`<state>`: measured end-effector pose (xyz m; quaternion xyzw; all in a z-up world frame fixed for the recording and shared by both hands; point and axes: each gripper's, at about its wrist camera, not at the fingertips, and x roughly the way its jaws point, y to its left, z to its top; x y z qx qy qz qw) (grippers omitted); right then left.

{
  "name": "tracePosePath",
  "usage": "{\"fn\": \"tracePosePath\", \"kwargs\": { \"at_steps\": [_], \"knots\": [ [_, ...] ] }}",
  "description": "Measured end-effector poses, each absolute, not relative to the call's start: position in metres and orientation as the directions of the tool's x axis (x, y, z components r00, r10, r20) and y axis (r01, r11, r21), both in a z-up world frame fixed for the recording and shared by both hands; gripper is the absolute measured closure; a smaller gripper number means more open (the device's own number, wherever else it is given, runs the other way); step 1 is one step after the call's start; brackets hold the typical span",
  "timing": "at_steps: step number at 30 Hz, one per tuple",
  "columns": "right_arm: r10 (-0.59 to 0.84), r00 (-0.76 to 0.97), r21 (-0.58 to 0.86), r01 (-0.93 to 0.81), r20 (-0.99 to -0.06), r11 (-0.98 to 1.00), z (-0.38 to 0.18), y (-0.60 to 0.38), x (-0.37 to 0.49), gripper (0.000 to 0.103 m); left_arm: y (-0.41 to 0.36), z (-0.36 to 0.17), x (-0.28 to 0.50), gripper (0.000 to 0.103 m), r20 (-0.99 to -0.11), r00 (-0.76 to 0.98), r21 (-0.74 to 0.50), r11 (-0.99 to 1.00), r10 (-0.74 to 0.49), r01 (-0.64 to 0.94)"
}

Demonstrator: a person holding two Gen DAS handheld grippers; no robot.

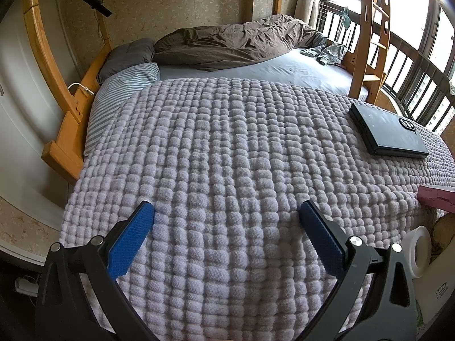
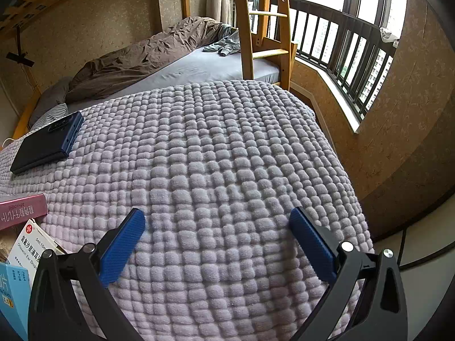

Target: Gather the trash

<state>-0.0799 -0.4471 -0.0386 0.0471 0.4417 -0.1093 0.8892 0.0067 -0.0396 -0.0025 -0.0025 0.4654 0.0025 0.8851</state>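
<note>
**Both grippers hover empty over the blanket, trash at the near edge**

The left gripper (image 1: 226, 213) and the right gripper (image 2: 216, 221) hang side by side above a lavender waffle-knit blanket (image 1: 227, 142), each with its blue-padded jaws spread wide and nothing between them. That released stance suits a search: no grasp is committed.

The likeliest trash sits low between the two views, at the blanket's near edge. A pink carton (image 2: 22, 210) lies flat on the blanket, and just beside it a white ear-drop box (image 2: 31, 244) and a blue packet (image 2: 12, 292) stand tilted, seemingly bunched in some container I cannot make out. In the left view a white roll (image 1: 419, 251) peeks in near the same corner.

A dark phone (image 2: 48, 145) rests well apart from these, farther up the blanket; it is probably not trash. Beyond lies a rumpled brown duvet (image 1: 227, 42) on a wooden bunk.

My guess is that collecting has scarcely begun, and the pink carton is the easiest first reach for the right gripper.
</note>
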Motion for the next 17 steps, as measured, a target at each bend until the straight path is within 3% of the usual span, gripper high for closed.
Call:
{"fn": "tracePosePath", "kwargs": {
  "at_steps": [17],
  "knots": [
    [-0.153,0.586,-0.012,0.236,-0.796,0.972,-0.0385,-0.4468,-0.0802,0.003,-0.0396,-0.0026,0.0069,0.001,-0.824,0.567,-0.002,1.000,0.003,-0.007]
  ]
}}
